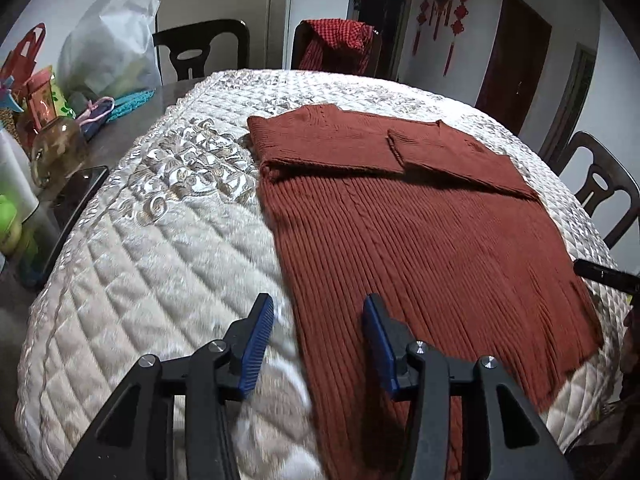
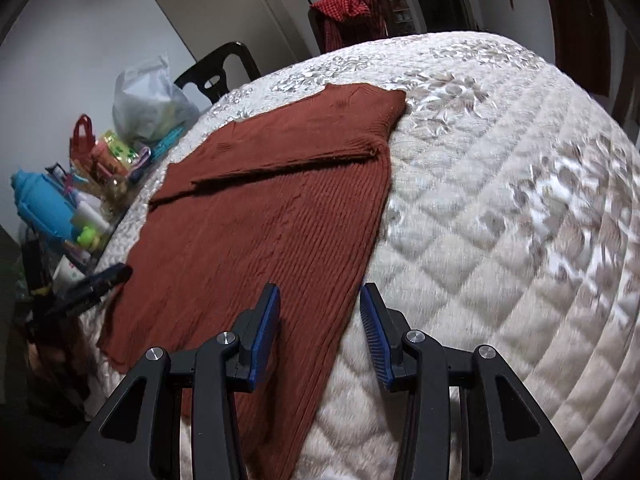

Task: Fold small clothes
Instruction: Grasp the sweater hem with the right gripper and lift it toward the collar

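Observation:
A rust-brown ribbed knit sweater (image 1: 420, 232) lies flat on a white quilted cover (image 1: 160, 264), both sleeves folded across its chest. My left gripper (image 1: 318, 312) is open and empty, straddling the sweater's near left edge at the hem. My right gripper (image 2: 320, 300) is open and empty, straddling the near right edge of the sweater (image 2: 260, 216). The right gripper's tip shows at the right edge of the left wrist view (image 1: 604, 274); the left gripper shows at the left of the right wrist view (image 2: 96, 280).
Clutter stands on the dark table left of the cover: a white plastic bag (image 1: 108, 48), bottles, a glass jar (image 1: 56, 148), a phone (image 1: 76, 196). Dark chairs (image 1: 200, 48) ring the table; one carries a red checked cloth (image 1: 340, 44).

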{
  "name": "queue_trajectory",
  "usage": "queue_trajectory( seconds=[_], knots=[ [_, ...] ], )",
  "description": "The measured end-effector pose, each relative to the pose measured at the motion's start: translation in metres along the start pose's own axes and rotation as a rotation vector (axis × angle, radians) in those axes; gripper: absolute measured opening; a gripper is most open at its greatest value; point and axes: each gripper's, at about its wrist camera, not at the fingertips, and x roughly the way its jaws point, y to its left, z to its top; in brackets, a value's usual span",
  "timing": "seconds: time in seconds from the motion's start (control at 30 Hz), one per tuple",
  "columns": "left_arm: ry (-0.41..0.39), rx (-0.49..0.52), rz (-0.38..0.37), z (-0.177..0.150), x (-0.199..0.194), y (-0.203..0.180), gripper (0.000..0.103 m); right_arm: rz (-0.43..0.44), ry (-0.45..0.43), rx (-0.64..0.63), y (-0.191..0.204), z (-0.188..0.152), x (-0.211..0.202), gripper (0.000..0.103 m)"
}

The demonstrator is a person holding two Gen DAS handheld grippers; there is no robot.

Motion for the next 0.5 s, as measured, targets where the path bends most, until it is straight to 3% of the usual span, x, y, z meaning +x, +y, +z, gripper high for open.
queue_trajectory(
  seconds=[0.27,0.5],
  knots=[
    [-0.011,-0.057,-0.091,-0.027,-0.023,-0.001,0.050,0.118,0.002,0.048,0.007,-0.029,-0.012,0.043],
    [-0.006,-0.108,-0.159,-0.036,-0.030,0.003,0.050,0.170,0.027,0.077,0.011,-0.040,-0.017,0.043]
  ],
)
